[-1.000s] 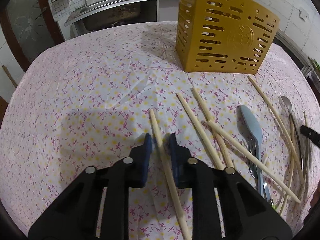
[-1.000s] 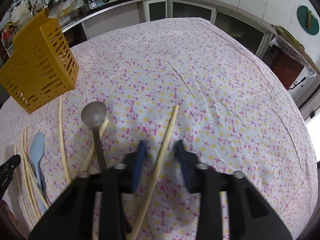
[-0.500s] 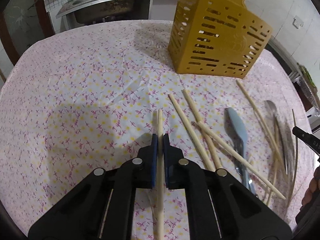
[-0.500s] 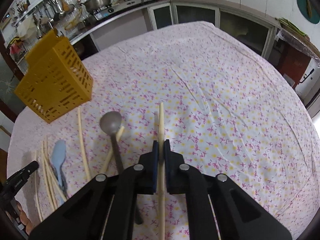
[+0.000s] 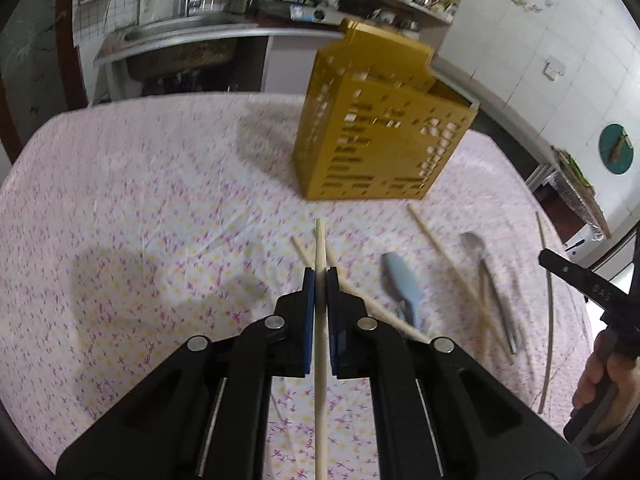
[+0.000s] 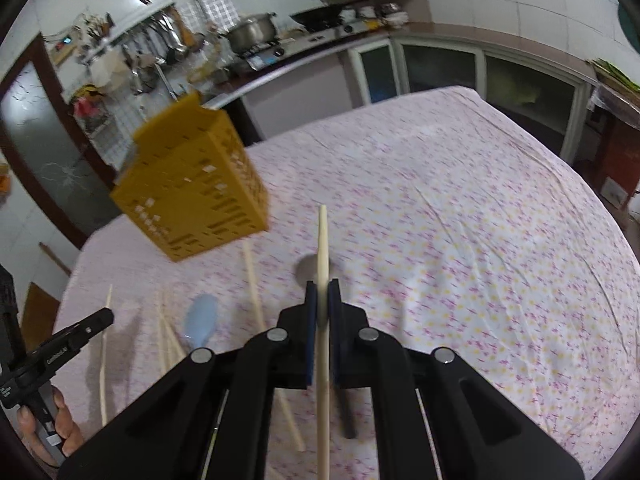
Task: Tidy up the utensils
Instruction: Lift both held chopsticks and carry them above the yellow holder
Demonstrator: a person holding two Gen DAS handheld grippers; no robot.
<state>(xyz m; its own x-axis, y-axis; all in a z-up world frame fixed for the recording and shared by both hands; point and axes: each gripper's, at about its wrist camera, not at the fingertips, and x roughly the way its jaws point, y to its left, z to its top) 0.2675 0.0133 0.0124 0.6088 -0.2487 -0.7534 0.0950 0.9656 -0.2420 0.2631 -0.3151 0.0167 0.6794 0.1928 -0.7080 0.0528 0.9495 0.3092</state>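
— Left gripper (image 5: 320, 276) first: how are its jaws sitting in the left wrist view?

— Clamping tight on a pale chopstick (image 5: 319, 320), which is running straight up the middle of the frame. Its tip is poking out just past the blue pads; its near end is getting cut off by the bottom edge.

— And the other utensils?

— Lying on the flowered tablecloth (image 5: 140, 200), right of centre: more chopsticks crossing each other, a light blue spoon (image 5: 402, 280) and a grey metal spoon (image 5: 486, 272), all smeared by blur. The black gripper body is hiding the near ends of several sticks. The yellow slotted holder (image 5: 376, 140) is standing upper centre, and its inside is not showing. At the right edge a hand (image 5: 600, 376) is gripping the other tool, only partly in frame.

— Now the right wrist view.

— Right gripper (image 6: 322, 292) is likewise closing hard on a second chopstick (image 6: 323, 280), pointing up the centre of the frame, its lower end running off the bottom. Behind it the bowl of a metal spoon is peeking out, mostly covered by stick and pads. The yellow holder (image 6: 192, 192) is sitting upper left, blurred. The blue spoon (image 6: 200, 320) and loose chopsticks are lying lower left, partly tucked under the gripper body. At the lower left edge fingers (image 6: 60, 424) are wrapping the other tool's handle, cropped by the frame.
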